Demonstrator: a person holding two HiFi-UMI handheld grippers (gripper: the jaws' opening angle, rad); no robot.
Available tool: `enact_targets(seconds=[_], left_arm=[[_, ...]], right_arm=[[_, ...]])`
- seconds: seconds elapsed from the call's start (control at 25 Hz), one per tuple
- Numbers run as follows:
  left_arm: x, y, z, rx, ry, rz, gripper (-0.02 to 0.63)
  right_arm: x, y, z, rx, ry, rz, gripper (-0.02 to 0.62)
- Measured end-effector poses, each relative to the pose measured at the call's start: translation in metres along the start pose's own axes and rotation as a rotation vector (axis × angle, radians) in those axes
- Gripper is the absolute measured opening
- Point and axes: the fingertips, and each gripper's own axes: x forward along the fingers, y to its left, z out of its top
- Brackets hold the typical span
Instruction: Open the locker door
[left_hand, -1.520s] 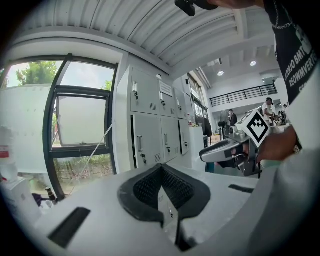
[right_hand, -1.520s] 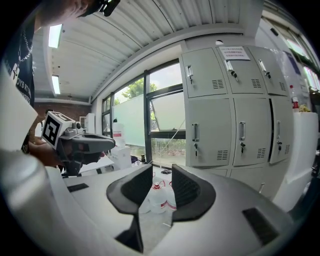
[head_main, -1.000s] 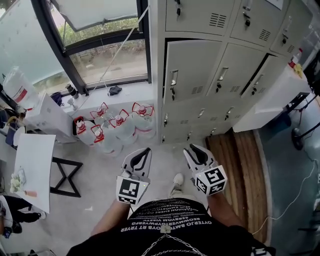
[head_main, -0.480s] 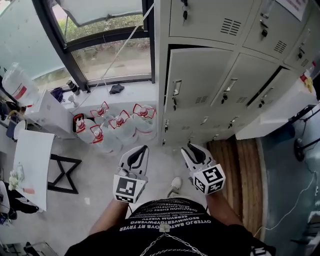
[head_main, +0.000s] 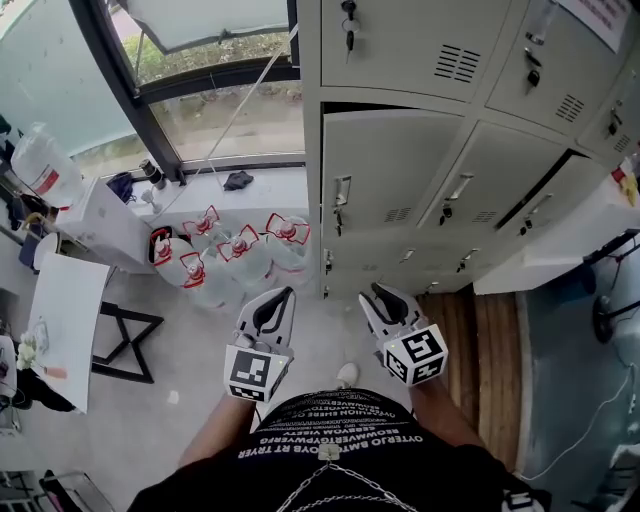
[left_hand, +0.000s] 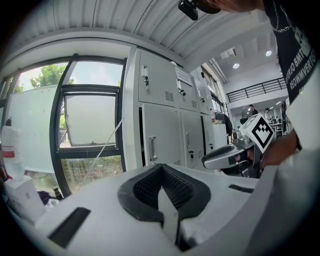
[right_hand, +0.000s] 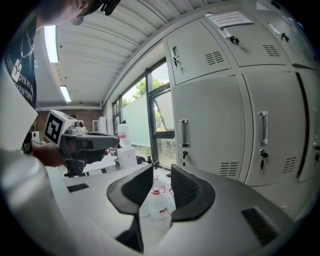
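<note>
Grippers (head_main: 283, 296) (head_main: 378, 294) side by side, near level

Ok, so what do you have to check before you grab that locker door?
1. Right gripper open, nothing between its jaws: ok.
2. Left gripper shut and empty: ok.
3. Locker door and its handle in plain sight, nothing in front: ok.
4. A gripper at the handle: not ok, both are held apart from the lockers.
5. Door unlocked: cannot tell; a dark gap shows along its top edge.
6. Water bottles on the floor, left of the lockers and away from the door: ok.
</note>
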Motion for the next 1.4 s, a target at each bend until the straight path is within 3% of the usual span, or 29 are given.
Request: enact_targets(seconds=[0.28,0.64,1.04,1.4], left_arm=[[0.044,-0.017,0.021,0.013,-0.028,0.037,-0.008],[0.068,-0.024,0.01,0.026,0.042,0.084,-0.008],[0.107,-0.025,0.017,0.026,0.036,0.041,-0.008],[0.123,-0.002,0.011,0.016,0.044,0.025,-0.008]], right_arm=[[-0.006,-0.047,0.008,-0.011,-0.031,0.033,0.091],[-0.005,-0.073,-0.006,0.029,-0.021,0.085,0.089],[0.001,-0.097,-0.009,0.046,-0.023,0.058,0.084],[0.046,-0.097,0.02,0.001,-0.043,0.09,0.084]])
